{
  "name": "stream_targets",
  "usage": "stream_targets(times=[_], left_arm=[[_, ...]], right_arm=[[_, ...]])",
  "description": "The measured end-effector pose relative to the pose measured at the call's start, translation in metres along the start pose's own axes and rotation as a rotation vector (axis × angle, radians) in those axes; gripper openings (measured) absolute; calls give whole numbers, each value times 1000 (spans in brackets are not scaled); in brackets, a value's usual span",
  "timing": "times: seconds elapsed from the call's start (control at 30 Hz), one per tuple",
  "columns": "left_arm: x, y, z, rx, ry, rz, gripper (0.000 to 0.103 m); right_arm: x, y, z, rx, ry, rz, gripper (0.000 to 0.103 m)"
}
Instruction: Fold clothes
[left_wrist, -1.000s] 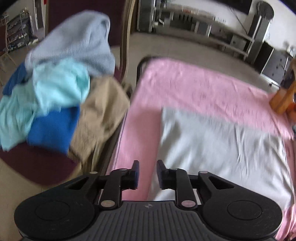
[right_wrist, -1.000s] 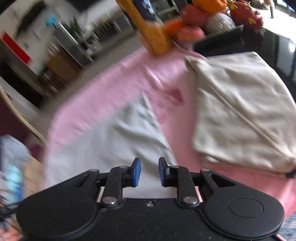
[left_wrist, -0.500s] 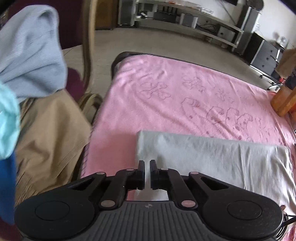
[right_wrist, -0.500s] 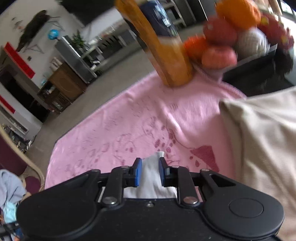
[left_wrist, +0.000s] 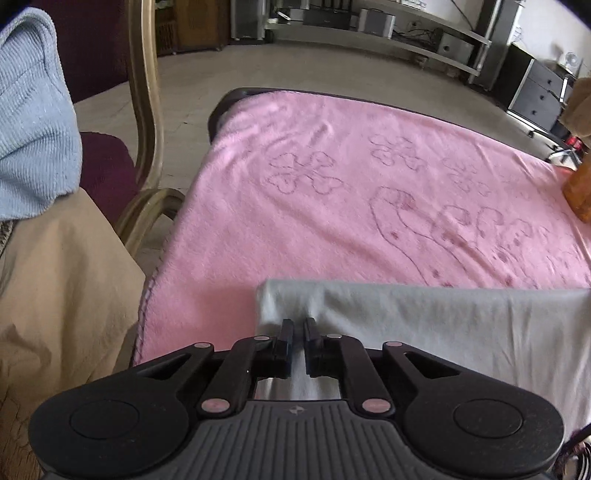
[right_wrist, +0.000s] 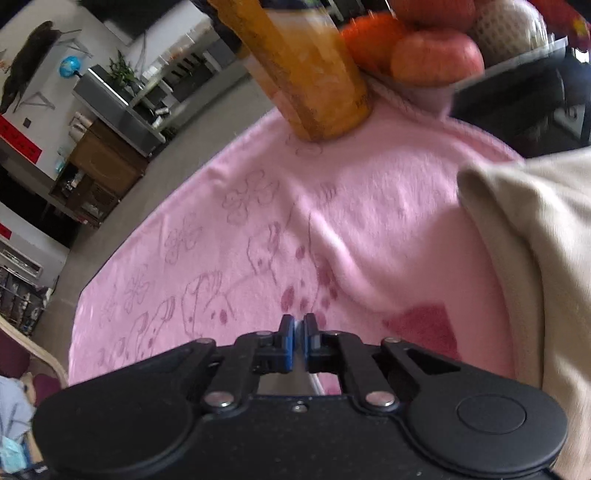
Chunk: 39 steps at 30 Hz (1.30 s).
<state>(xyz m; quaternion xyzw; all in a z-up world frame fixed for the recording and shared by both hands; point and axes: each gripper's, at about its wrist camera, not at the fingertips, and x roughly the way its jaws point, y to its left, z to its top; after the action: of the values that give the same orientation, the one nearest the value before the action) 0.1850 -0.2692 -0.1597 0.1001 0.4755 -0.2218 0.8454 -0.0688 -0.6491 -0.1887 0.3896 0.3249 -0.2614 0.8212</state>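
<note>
My left tongs (left_wrist: 298, 326) pinch the near-left edge of the grey garment (left_wrist: 443, 325) lying on the pink blanket (left_wrist: 332, 192); my right tongs (right_wrist: 298, 326) also clamp grey cloth.

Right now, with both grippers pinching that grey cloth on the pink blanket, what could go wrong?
1. The left gripper pinches the grey cloth only near its corner, so it may slip free.
2. The right gripper points toward the orange jar; pushing further forward might knock it.
3. The beige folded garment lies close on the right and could get dragged.
</note>
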Motion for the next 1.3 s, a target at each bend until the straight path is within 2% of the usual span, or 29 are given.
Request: stream_targets(times=[0.13, 0.17, 0.23, 0.27, 0.33, 0.4, 0.53, 0.63, 0.7, 0.77, 0.9, 0.93, 1.03, 1.13, 1.2, 1.23, 1.3], left_arm=[[3, -7, -2, 46, -45, 102, 15], [3, -8, -3, 59, -59, 134, 12], [2, -1, -3, 50, -66, 235, 8], [1, 9, -2, 14, -59, 239, 8], [-11, 27, -1, -74, -45, 213, 8], [-31, 35, -2, -113, -48, 191, 8], [-77, 26, -15, -109, -64, 101, 10], [-95, 20, -35, -95, -42, 26, 16], [-91, 15, -44, -98, -34, 4, 17], [-87, 9, -52, -100, -27, -18, 17], [-69, 3, -49, -105, -4, -59, 17], [-65, 2, -49, -105, 2, -67, 17], [-53, 2, -47, -106, 23, -90, 19], [-41, 2, -45, -106, 43, -113, 21], [-33, 1, -44, -106, 57, -128, 19], [-29, 1, -43, -107, 63, -136, 18], [-22, 1, -42, -107, 76, -150, 19]], right_arm=[[6, 9, -7, -128, -38, -76, 5], [6, 10, -9, -154, -46, -84, 5], [2, 10, -9, -157, -65, -122, 8], [-4, 8, -8, -135, -82, -152, 11], [-23, 3, -7, -87, -110, -195, 12], [-51, -2, -6, -26, -121, -158, 12], [-112, -4, -11, 78, -148, 26, 24], [-139, 7, -28, 28, -169, 70, 24], [-145, 13, -40, -33, -154, 62, 24], [-140, 18, -51, -81, -127, 44, 25], [-98, 29, -63, -132, 20, 20, 22], [-88, 35, -66, -159, 46, 32, 17], [-64, 49, -68, -198, 109, 136, 16], [-39, 47, -66, -150, 185, 215, 16], [-23, 37, -66, -106, 238, 203, 16], [-18, 31, -65, -82, 258, 200, 10], [-16, 19, -60, -31, 265, 213, 8]])
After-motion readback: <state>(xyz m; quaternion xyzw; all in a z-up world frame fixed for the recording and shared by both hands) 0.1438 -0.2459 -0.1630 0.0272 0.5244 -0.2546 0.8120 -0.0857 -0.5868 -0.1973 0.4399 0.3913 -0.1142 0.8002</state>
